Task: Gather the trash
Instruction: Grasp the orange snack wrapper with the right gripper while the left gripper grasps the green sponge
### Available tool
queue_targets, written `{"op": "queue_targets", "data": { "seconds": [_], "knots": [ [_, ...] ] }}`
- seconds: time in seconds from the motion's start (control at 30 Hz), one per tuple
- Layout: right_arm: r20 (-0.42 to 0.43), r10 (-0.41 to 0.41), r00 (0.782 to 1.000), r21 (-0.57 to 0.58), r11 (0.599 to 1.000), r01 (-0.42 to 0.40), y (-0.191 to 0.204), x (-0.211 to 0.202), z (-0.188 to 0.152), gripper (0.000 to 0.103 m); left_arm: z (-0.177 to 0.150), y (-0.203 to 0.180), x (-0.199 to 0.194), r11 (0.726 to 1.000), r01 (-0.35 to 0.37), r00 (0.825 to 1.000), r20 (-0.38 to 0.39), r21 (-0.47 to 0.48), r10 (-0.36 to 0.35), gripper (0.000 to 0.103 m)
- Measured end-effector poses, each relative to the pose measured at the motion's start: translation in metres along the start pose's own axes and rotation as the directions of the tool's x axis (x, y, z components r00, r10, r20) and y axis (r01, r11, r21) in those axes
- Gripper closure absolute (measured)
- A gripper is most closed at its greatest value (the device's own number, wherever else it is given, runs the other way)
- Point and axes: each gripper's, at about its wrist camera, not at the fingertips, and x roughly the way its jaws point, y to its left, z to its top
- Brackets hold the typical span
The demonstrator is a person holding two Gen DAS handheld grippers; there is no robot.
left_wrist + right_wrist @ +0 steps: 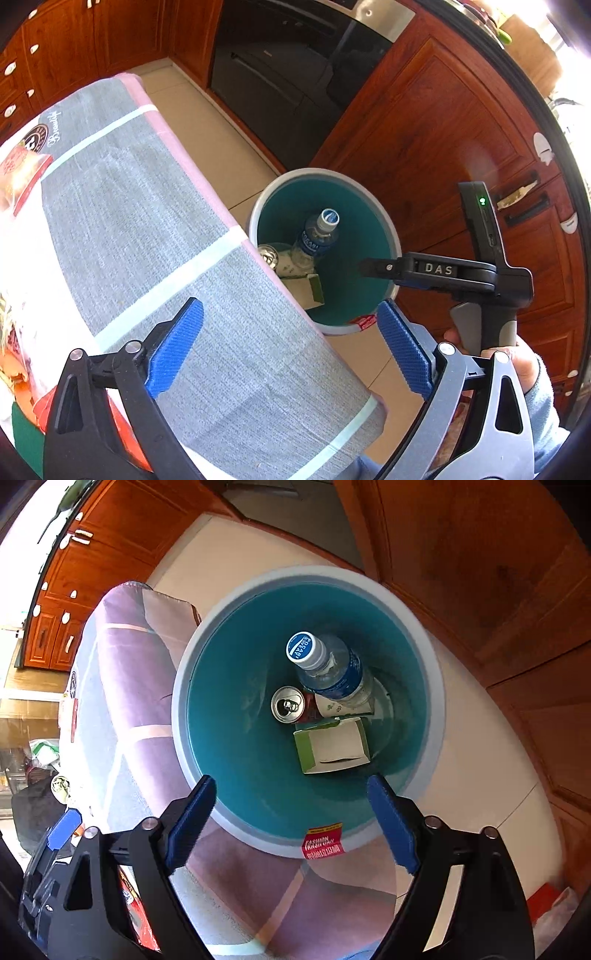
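- Left wrist view: the left gripper (288, 347) points steeply down with its blue pads spread wide and nothing between them. Below it the cloth-covered table (147, 229) runs up to the rim of the trash bin (386, 221), which stands on the tiled floor close against the table edge, probably so that items can be dropped straight in.
- Same view: the right gripper (373, 267), held by a hand (517, 365), reaches in over the bin mouth; from this side its jaw gap cannot be judged.
- Right wrist view: the right gripper (291, 812) hangs directly above the bin (229, 590), jaws apart and empty, a pose that fits a release over the opening.
- Same view, contents counted: one capped plastic bottle (332, 668), leaning on the wall; one drink can (290, 703), upright; one green and white carton (332, 747); and one paper cup (338, 707), partly hidden under the bottle.
- Judgement: the collected trash lies inside the bin; whether more remains on the table cannot be told.
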Motion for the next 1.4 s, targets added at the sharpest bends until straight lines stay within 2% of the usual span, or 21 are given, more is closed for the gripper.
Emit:
{"op": "queue_targets", "data": {
  "seconds": [0.3, 0.6, 0.93, 1.07, 1.23, 1.4],
  "knots": [
    [0.029, 0.003, 1.0, -0.011, 1.0, -0.002, 0.009, -0.025, -0.019, 0.014, -0.032, 0.012, -0.023, 0.999, -0.017, 0.999, 0.038, -0.032, 0.018, 0.004],
    [0.048, 0.029, 0.998, -0.12, 0.993, -0.023, 0.068, -0.04, -0.055, 0.014, -0.088, 0.063, -0.069, 0.99, -0.079, 0.994, 0.071, -0.116, 0.087, 0.004],
    [-0.032, 0.03, 0.999, -0.323, 0.946, -0.039, 0.167, -0.015, -0.109, 0.014, -0.159, 0.155, -0.122, 0.955, -0.211, 0.969, 0.088, -0.207, 0.233, 0.004],
    [-0.072, 0.023, 0.997, -0.376, 0.925, -0.048, 0.199, 0.001, -0.132, 0.014, -0.182, 0.185, -0.134, 0.946, -0.247, 0.961, 0.073, -0.209, 0.267, 0.004],
    [-0.114, 0.002, 0.994, -0.439, 0.897, -0.052, 0.233, 0.021, -0.158, 0.014, -0.203, 0.213, -0.139, 0.938, -0.278, 0.954, 0.055, -0.208, 0.295, 0.004],
    [-0.108, -0.045, 0.993, -0.493, 0.87, -0.014, 0.258, 0.035, -0.178, 0.014, -0.212, 0.225, -0.136, 0.941, -0.268, 0.959, 0.042, -0.205, 0.282, 0.004]
  ]
}}
